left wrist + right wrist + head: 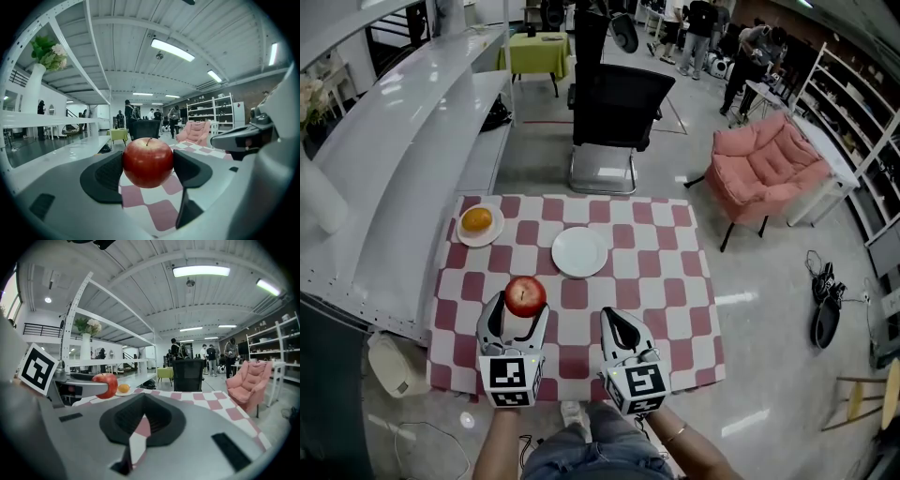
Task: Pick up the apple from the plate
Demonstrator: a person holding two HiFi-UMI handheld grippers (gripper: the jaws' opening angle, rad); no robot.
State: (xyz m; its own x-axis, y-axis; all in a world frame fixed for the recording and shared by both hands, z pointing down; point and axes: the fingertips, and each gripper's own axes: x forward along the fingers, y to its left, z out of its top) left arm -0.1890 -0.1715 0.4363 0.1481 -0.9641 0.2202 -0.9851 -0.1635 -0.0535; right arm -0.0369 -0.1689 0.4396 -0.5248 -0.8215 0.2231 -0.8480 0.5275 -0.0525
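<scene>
A red apple (525, 295) hangs above the checked tablecloth, clamped between the pads of my left gripper (523, 302). In the left gripper view the apple (147, 162) fills the gap between both black pads, clear of the cloth below. The white plate (579, 251) sits bare at the table's middle, beyond the apple. My right gripper (617, 323) is shut with nothing in it, near the front edge to the right of the left one. From the right gripper view the apple (106, 385) shows at the left in the other gripper's jaws.
A small plate with an orange (477, 221) lies at the table's far left corner. A black chair (617, 112) stands behind the table, and a pink armchair (769, 167) is to the right. A white shelf unit (394, 159) runs along the left side.
</scene>
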